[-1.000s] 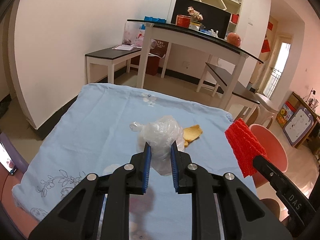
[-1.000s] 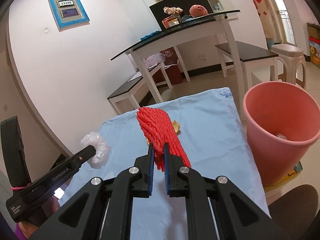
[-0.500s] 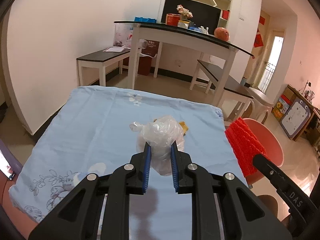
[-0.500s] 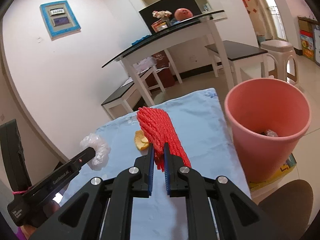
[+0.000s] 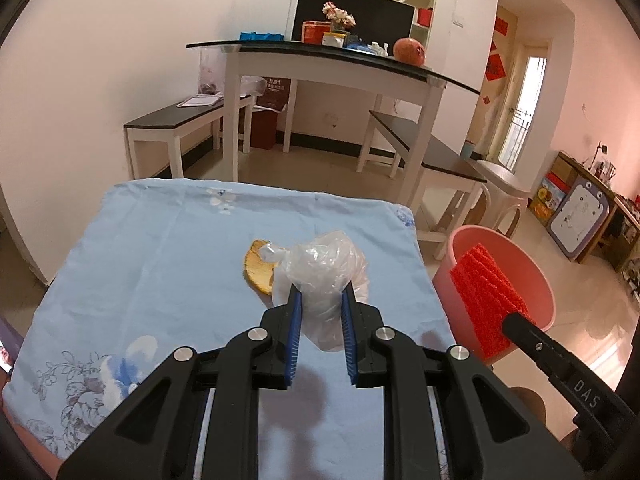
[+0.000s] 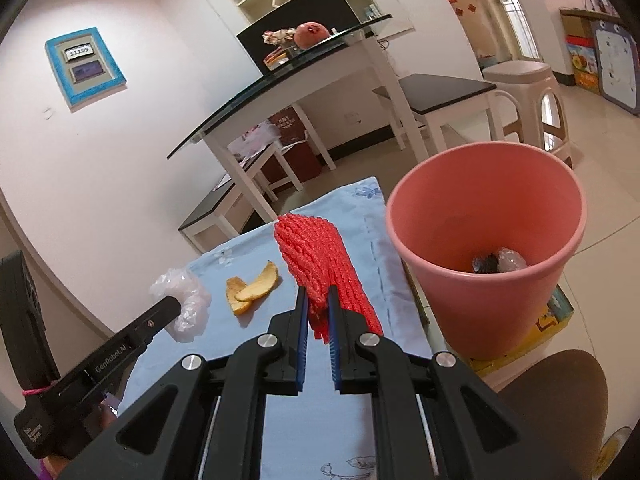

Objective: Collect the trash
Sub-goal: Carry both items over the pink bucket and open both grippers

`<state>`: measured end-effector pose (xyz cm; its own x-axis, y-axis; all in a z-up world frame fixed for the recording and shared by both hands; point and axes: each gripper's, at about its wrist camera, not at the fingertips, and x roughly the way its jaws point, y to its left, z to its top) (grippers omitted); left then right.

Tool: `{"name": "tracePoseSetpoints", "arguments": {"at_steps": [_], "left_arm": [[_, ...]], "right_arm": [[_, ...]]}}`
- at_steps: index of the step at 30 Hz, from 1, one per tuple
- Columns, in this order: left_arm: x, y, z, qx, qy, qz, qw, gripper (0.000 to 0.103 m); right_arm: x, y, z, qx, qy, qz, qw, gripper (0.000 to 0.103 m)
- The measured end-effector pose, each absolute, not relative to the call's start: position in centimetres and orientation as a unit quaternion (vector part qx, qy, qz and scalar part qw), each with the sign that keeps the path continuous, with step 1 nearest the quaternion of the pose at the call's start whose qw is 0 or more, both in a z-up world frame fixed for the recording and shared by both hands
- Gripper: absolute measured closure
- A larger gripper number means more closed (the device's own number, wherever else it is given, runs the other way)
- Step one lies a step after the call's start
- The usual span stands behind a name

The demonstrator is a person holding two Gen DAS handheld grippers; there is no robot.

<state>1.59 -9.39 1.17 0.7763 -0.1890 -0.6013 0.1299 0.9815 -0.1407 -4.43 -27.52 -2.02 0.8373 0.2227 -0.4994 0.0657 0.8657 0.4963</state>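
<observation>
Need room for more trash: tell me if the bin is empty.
Not empty. The right wrist view shows crumpled wrappers at the bottom of the upright pink bin.

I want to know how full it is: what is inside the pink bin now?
In the pink bin, only a dark scrap and a crumpled clear wrapper show at the bottom. The near wall hides the rest of the floor.

The pink bin (image 6: 486, 240) stands open-mouthed just beside the blue-clothed table (image 5: 160, 264), only peel (image 6: 250, 288) lying on the cloth.
</observation>
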Motion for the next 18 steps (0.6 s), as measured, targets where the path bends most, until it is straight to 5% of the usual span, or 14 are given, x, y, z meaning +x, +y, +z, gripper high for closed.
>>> {"name": "tracePoseSetpoints", "arguments": {"at_steps": [18], "left_arm": [[1.1, -8.8, 0.0, -0.056, 0.333, -0.11, 0.935, 0.085]], "right_arm": [[-4.4, -26.3, -3.8, 0.307, 0.316, 0.108, 0.891, 0.094]]}}
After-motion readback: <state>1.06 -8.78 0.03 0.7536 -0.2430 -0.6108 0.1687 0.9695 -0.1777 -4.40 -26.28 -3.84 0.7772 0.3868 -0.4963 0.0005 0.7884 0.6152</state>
